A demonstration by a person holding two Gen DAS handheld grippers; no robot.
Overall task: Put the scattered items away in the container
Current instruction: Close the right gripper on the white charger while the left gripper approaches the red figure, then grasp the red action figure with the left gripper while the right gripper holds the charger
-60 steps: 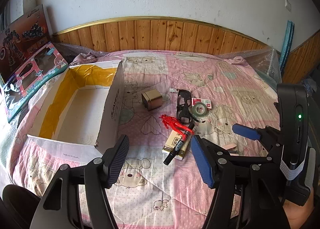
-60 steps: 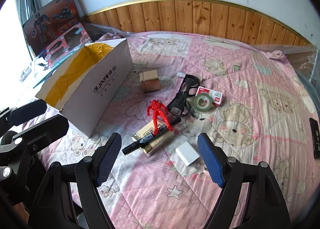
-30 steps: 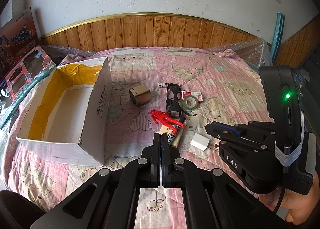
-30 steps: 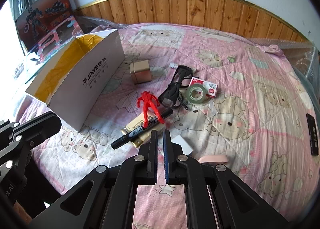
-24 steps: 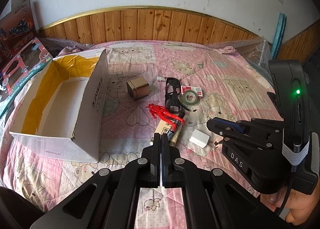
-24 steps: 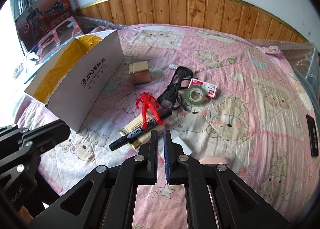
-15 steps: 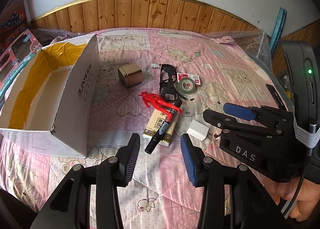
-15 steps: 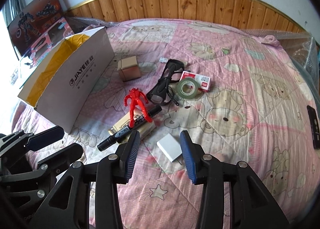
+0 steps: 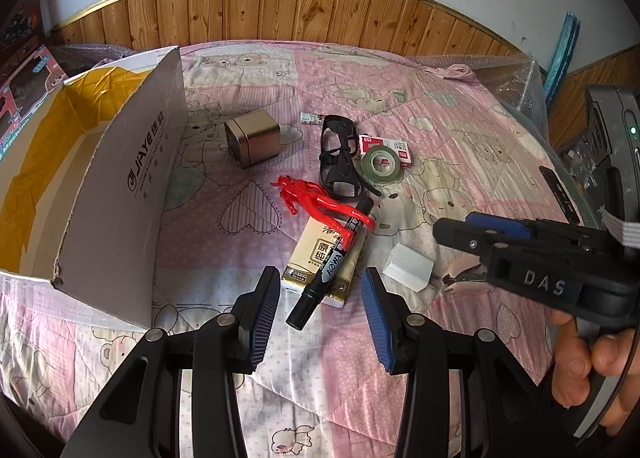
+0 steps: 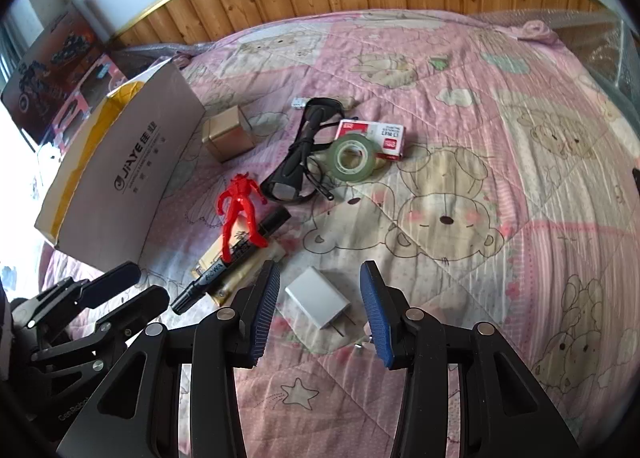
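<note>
Our left gripper [image 9: 320,312] has its blue-padded fingers [image 9: 262,314] spread apart with nothing between them, hovering over the pink bear-print quilt [image 9: 460,146]. Just past the tips, at 12 o'clock, the capped end of a black marker pen [image 9: 330,264] points back toward us; the pen lies diagonally on top of a flat cream-and-gold packet [image 9: 322,260]. A red plastic toy figure [image 9: 316,200] rests across the pen's far end. At 1 o'clock from the tips sits a small white plug adapter [image 9: 408,266].

Our right gripper [image 10: 320,308] is also parted and grips nothing; the white adapter [image 10: 318,302] lies on the quilt [image 10: 520,186] in the gap between its blue pads [image 10: 374,310], touching neither as far as we can see. In the left view the right gripper [image 9: 460,227] comes in from 3 o'clock, with a hand [image 9: 588,362] on its handle.

Farther out at 12 o'clock lie black safety glasses [image 9: 340,162]. Beside them a roll of green tape [image 9: 382,166] leans on a small red-and-white box [image 9: 384,144]. At 11 o'clock stands a small metal cube tin [image 9: 252,142].

The open white cardboard box with yellow lining [image 9: 132,186] stands at 10 o'clock, and what we see of its inside is bare.
</note>
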